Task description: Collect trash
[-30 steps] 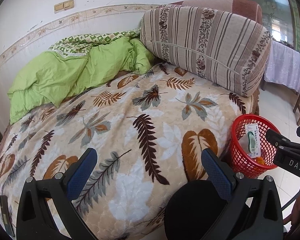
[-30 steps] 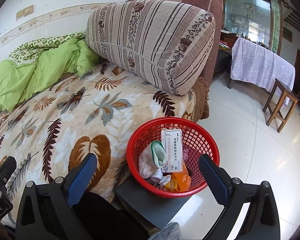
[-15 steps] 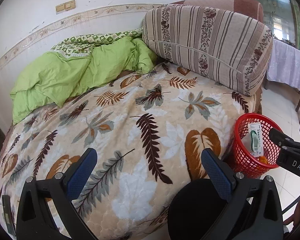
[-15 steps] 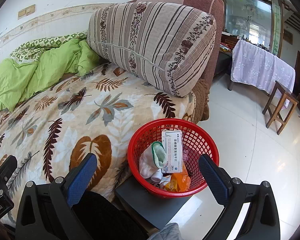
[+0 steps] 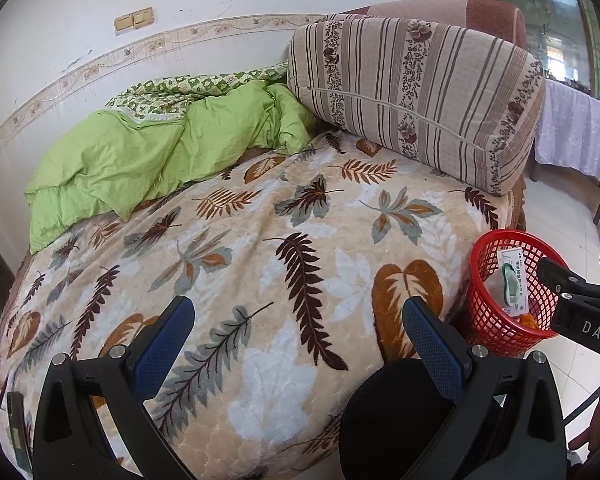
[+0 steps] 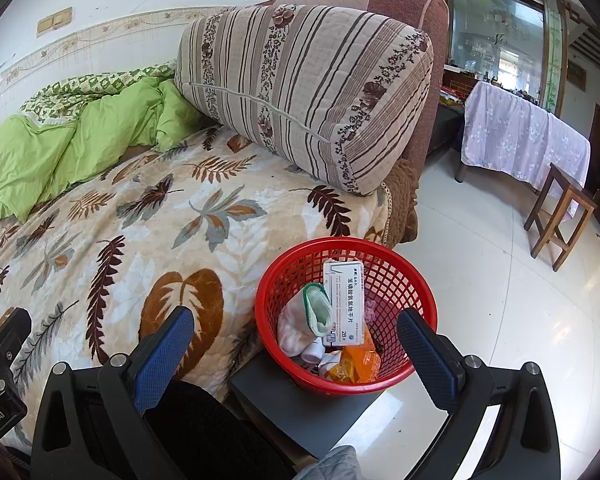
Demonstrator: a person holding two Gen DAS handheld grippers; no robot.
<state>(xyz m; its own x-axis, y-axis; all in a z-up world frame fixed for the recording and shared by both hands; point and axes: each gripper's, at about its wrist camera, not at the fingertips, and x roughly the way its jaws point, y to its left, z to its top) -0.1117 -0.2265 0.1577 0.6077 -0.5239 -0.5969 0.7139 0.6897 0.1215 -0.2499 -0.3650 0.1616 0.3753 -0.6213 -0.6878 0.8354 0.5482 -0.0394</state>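
Bed [image 5: 260, 264] fills frame centre, covered by leaf-print blanket [image 6: 148, 240]. Green quilt [image 5: 148, 152] bunched at upper left, striped bolster [image 5: 412, 96] across upper right, both lying on the blanket. Floor [image 6: 500, 312] at right: dark flat block [image 6: 300, 412] at lower centre carries red basket [image 6: 388, 380].

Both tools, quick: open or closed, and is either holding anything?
Left tool: open, holding nothing, over the leaf-print blanket.
Right tool: open, holding nothing, above the red basket.
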